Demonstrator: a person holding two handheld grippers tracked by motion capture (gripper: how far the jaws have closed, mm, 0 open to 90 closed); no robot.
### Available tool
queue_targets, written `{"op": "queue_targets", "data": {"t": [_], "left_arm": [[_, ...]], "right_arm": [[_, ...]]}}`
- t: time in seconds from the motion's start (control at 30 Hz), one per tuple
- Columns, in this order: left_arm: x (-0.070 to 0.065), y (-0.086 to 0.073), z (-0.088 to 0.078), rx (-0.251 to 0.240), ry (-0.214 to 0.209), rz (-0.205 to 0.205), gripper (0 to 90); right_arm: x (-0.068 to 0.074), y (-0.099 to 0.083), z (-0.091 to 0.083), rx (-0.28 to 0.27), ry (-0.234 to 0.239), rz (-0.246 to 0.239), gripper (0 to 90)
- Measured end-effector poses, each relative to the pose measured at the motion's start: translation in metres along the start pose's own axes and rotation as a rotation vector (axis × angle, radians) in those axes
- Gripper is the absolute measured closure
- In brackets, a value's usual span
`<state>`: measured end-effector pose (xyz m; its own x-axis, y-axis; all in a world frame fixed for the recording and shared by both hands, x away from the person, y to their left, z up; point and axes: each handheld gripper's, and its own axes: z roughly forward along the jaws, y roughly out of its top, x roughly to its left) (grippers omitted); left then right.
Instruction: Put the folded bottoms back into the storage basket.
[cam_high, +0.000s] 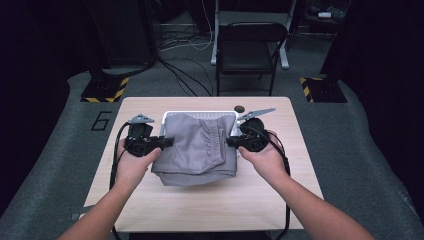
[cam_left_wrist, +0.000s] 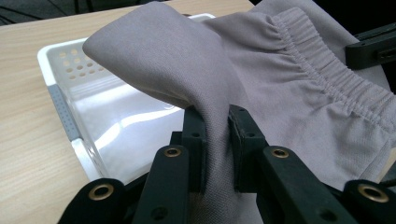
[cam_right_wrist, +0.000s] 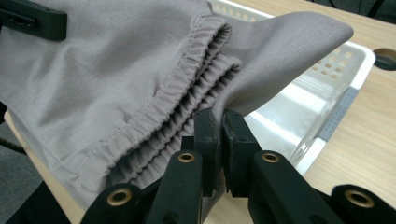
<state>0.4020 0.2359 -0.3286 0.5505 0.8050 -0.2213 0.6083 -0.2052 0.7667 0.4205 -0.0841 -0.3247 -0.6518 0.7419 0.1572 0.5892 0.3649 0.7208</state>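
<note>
A folded grey garment (cam_high: 200, 147) with an elastic waistband hangs between the two grippers above the table. My left gripper (cam_high: 167, 142) is shut on its left edge; in the left gripper view the cloth (cam_left_wrist: 243, 60) is pinched between the black pads (cam_left_wrist: 195, 122). My right gripper (cam_high: 231, 142) is shut on the right edge, the fabric (cam_right_wrist: 116, 70) squeezed between its pads (cam_right_wrist: 206, 122). A white perforated basket (cam_high: 200, 114) sits on the table just behind and under the garment, its bottom (cam_left_wrist: 121, 121) bare and its rim (cam_right_wrist: 362, 49) partly hidden by the cloth.
The wooden table (cam_high: 210, 200) has free room in front of the garment. A small dark round hole (cam_high: 239, 108) lies by the basket's far right corner. A black chair (cam_high: 247, 50) and cables stand on the floor behind the table.
</note>
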Motion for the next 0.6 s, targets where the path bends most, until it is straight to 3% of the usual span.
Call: {"op": "queue_targets", "data": {"t": [0.23,0.6], "left_arm": [[0.005,0.014,0.004,-0.005,0.003,0.018,78.4],[0.013,0.034,0.019,-0.001,0.025,0.007,78.4]], "right_arm": [[-0.008,0.012,0.002,-0.010,-0.016,0.019,85.4],[-0.022,0.028,0.008,-0.008,-0.040,0.056,85.4]]}}
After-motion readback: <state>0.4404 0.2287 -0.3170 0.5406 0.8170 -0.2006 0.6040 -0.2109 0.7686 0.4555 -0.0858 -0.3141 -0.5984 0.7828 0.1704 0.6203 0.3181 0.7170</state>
